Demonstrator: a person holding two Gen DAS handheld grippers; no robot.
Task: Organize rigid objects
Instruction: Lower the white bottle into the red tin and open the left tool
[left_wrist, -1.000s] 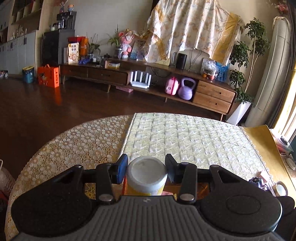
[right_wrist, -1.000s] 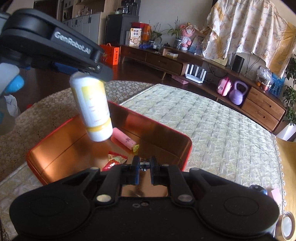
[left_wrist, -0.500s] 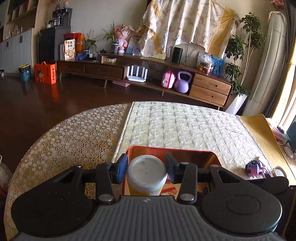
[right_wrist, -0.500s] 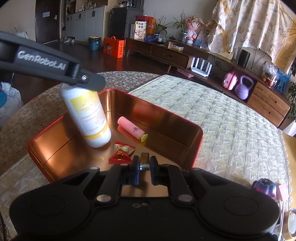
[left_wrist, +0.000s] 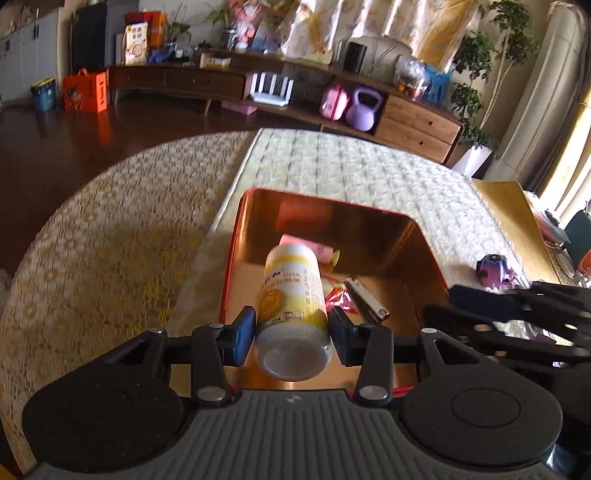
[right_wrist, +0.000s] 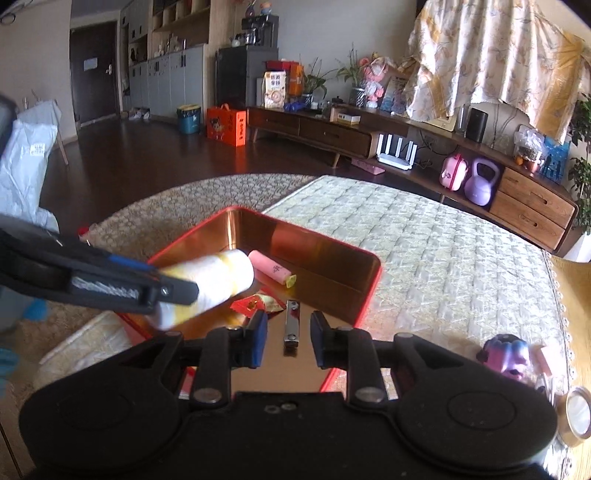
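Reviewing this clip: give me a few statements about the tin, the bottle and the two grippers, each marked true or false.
1. The left gripper holds the yellow-and-white bottle over the red tin. True.
2. The right gripper grips the nail clipper. False: its jaws, which have just been opening, stand apart and the clipper lies in the tin.
3. The pink tube lies inside the tin. True.
4. The purple toy sits in the tin. False: it rests on the tablecloth.

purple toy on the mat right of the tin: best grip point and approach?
Take the purple toy across its rounded body, coming from above with the right tool, which is nearest and open. The toy sits on the quilted mat outside the red tin. A pink piece touches its right side, so set the fingers front and back. Its finer shape is too small to read.
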